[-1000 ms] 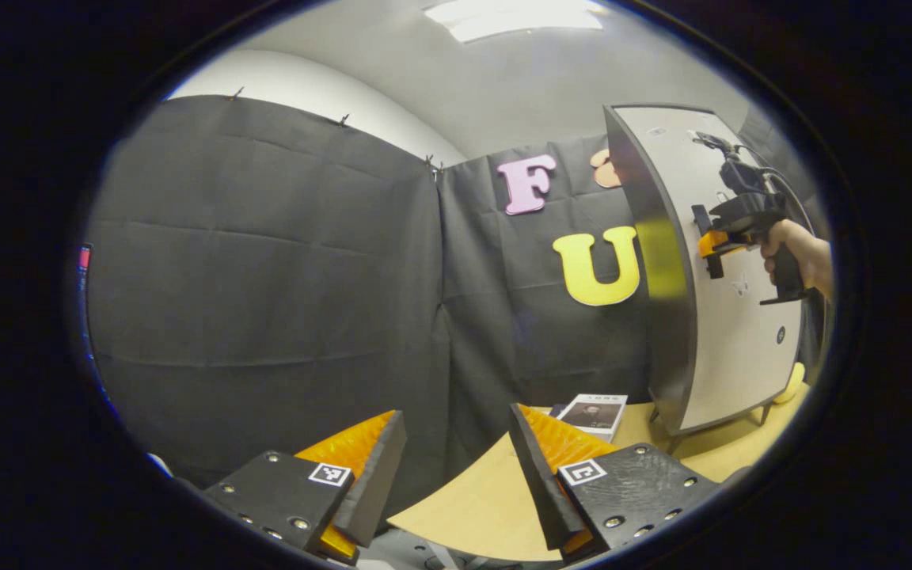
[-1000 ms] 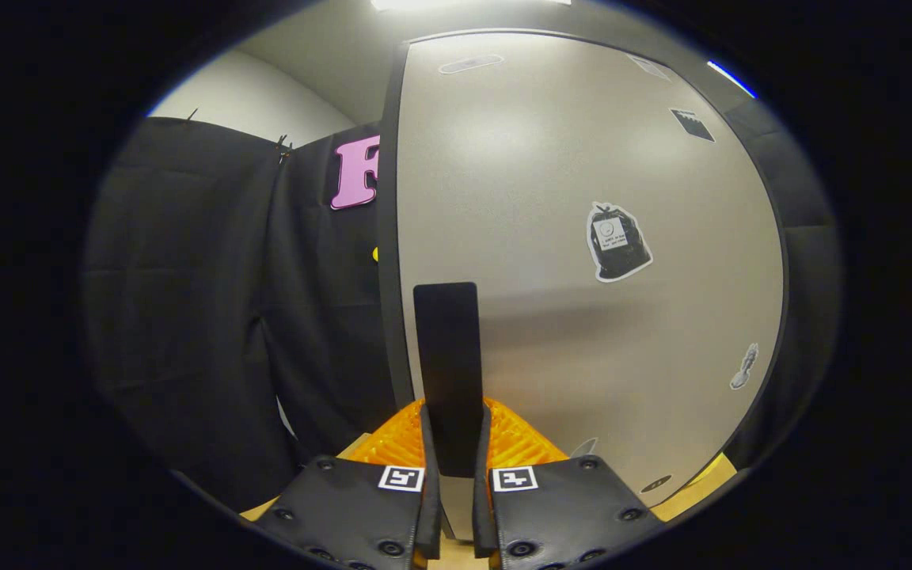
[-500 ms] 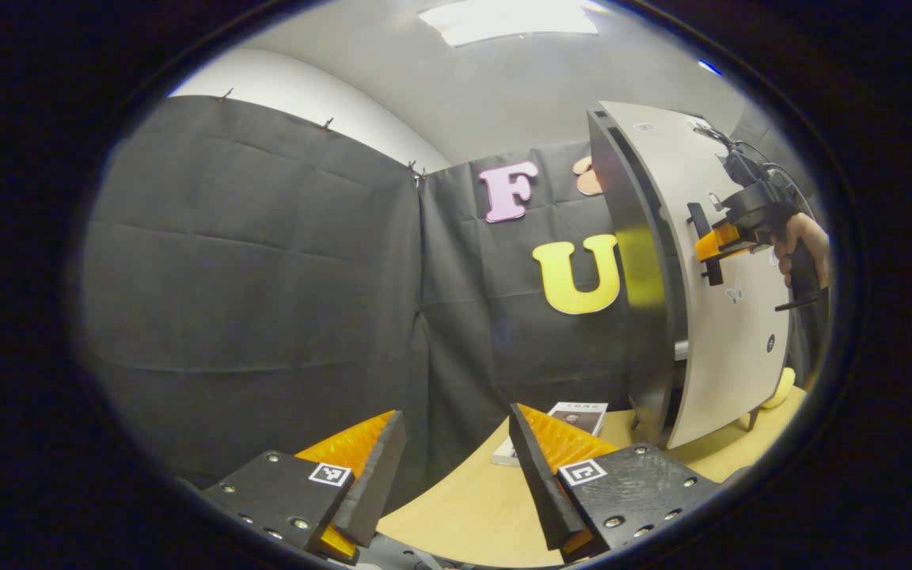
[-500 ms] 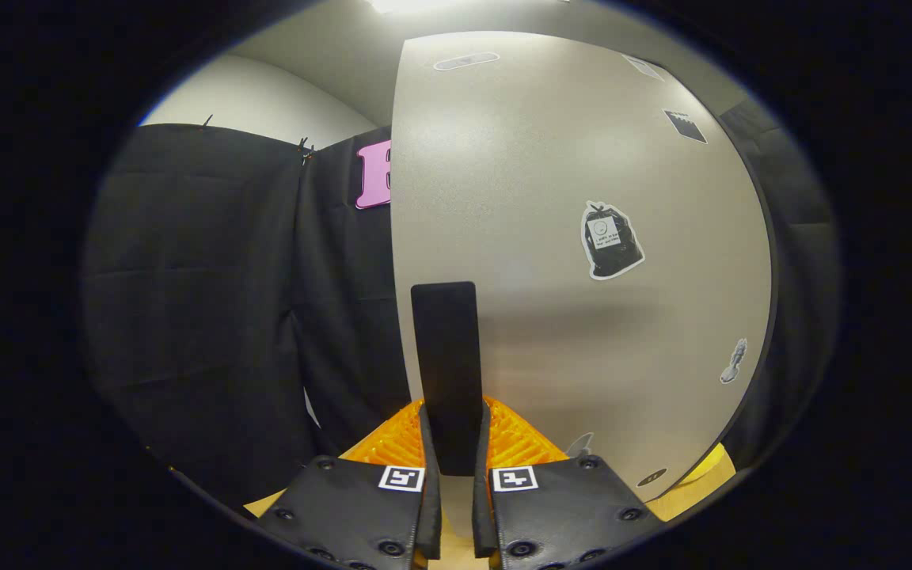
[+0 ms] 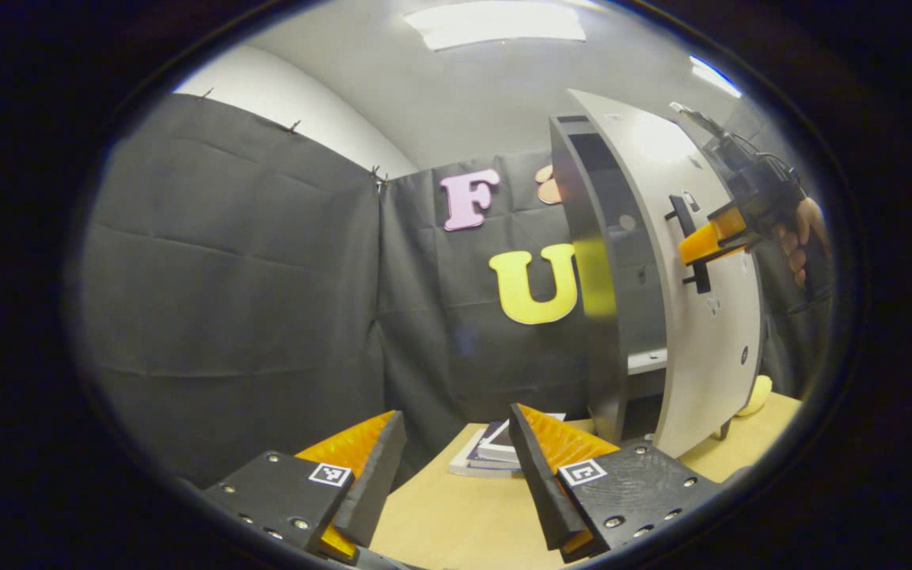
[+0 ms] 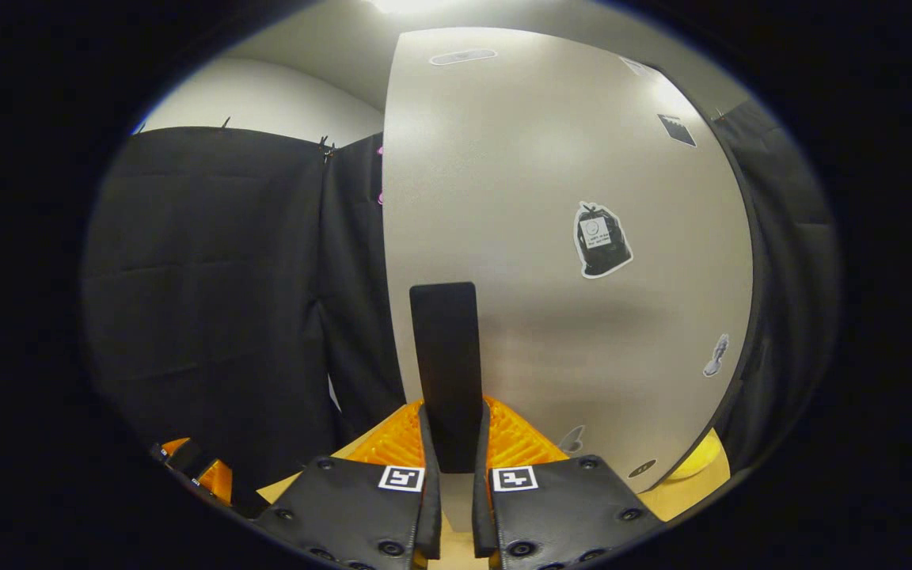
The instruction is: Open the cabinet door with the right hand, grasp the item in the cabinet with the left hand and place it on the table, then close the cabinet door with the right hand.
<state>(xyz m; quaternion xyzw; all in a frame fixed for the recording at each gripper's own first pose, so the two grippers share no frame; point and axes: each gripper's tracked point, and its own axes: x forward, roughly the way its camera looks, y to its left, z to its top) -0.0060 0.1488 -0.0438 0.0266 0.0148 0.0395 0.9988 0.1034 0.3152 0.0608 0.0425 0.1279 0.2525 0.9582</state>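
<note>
Cabinet door (image 6: 551, 237) ajar, right tool (image 6: 450, 467) on its handle (image 6: 445, 372).
Right tool clamps the handle; left tool (image 5: 456, 475) hangs spread over the worktop (image 5: 456, 522) edge.

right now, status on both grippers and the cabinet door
Right gripper shut on door handle, cabinet door partly open. Left gripper open, empty, over table. Books on table ahead of cabinet; item inside not visible.

Screwed black plates (image 5: 282, 495) carry square white markers (image 6: 400, 478).
</note>
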